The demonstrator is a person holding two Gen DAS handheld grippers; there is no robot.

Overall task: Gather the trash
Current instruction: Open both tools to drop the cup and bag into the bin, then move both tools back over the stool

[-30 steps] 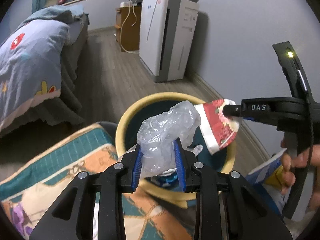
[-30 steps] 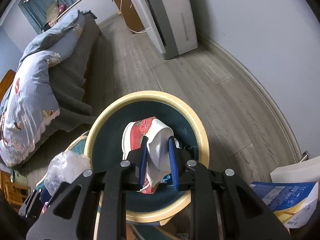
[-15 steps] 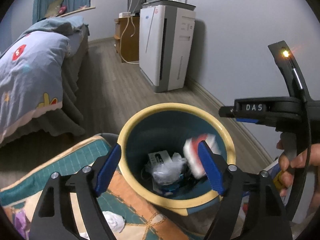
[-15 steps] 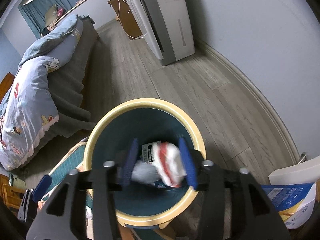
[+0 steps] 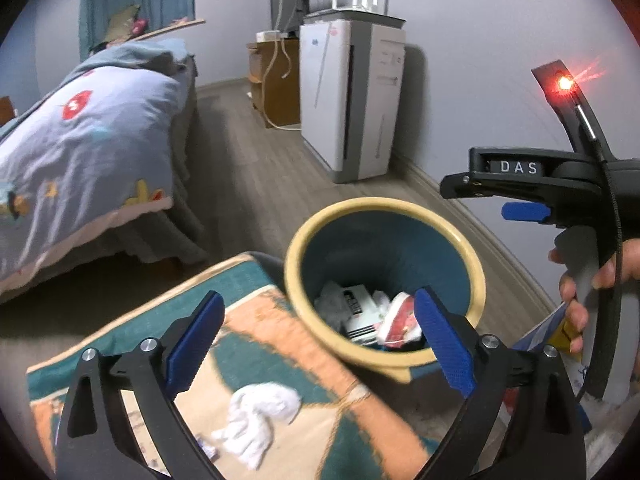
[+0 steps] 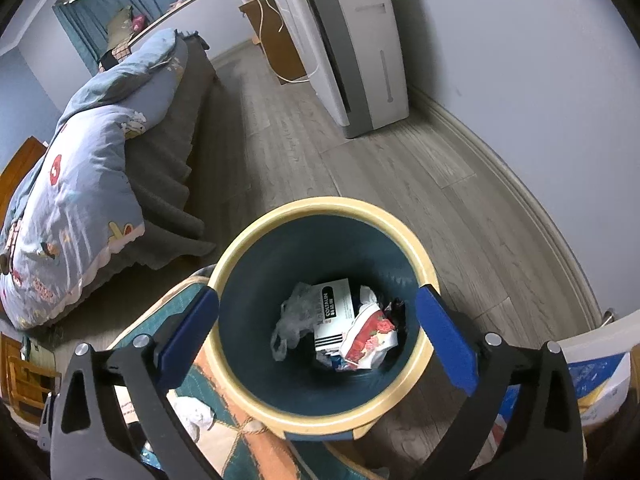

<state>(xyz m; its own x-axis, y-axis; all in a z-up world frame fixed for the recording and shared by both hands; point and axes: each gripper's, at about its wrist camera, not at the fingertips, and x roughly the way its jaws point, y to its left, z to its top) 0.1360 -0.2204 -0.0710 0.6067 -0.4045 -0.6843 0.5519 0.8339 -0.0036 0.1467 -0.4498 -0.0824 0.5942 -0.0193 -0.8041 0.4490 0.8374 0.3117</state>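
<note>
A dark teal bin point(image 6: 256, 320) with a cream rim is showing a red-flowered white wrapper point(image 6: 370, 336), beside a teal-and-orange patterned rug point(image 5: 256, 340) bearing white tissue point(image 5: 260, 412).

Both wrist cameras look steeply down, close above the bin point(image 5: 384, 216) point(image 6: 320, 210), low in frame; both share the bed point(image 5: 80, 140) at left.

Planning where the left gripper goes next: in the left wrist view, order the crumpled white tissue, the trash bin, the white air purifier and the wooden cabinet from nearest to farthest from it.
1. Crumpled white tissue: on the patterned mat, just below the opening, empty jaws of the left gripper.
2. Trash bin: ahead, slightly right.
3. White air purifier: against the wall beyond the bin.
4. Wooden cabinet: behind the purifier, farthest.
</note>
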